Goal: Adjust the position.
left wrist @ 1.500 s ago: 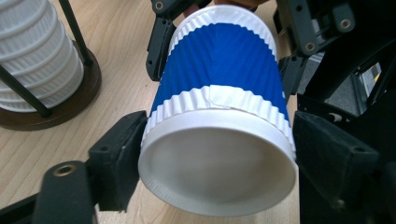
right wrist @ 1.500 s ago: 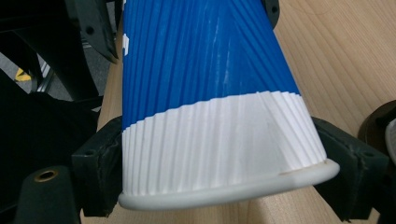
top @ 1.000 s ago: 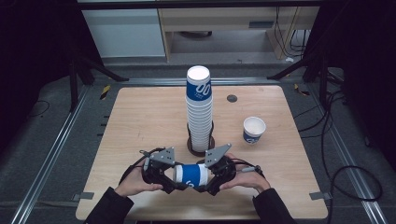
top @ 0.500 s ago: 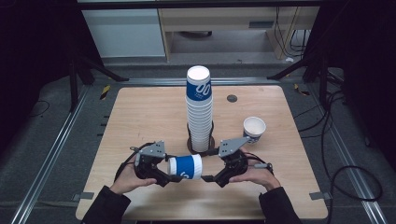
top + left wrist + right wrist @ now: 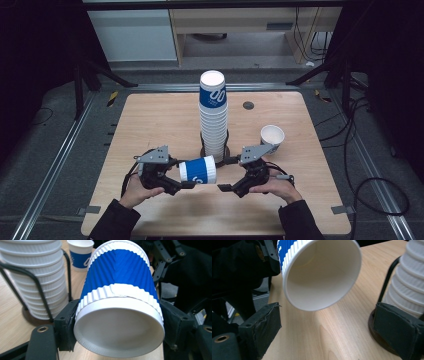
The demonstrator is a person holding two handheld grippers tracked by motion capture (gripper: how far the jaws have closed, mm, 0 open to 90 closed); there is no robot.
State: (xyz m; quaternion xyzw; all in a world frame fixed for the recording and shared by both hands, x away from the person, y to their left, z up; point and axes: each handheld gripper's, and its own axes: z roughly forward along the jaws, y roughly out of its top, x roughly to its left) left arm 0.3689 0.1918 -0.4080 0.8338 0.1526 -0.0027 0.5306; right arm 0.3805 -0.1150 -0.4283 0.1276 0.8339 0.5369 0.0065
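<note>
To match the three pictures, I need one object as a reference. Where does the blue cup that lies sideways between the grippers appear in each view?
High view: the sideways blue cup is low centre, held by the left gripper.
Left gripper view: it is at centre, base toward the camera.
Right gripper view: it is at top centre, open mouth toward the camera.
Shared landmark: the tall cup stack.

The cup stack (image 5: pixel 32 277) is cut off at the top in the left gripper view, and its holder base (image 5: pixel 382 340) is partly hidden.
</note>
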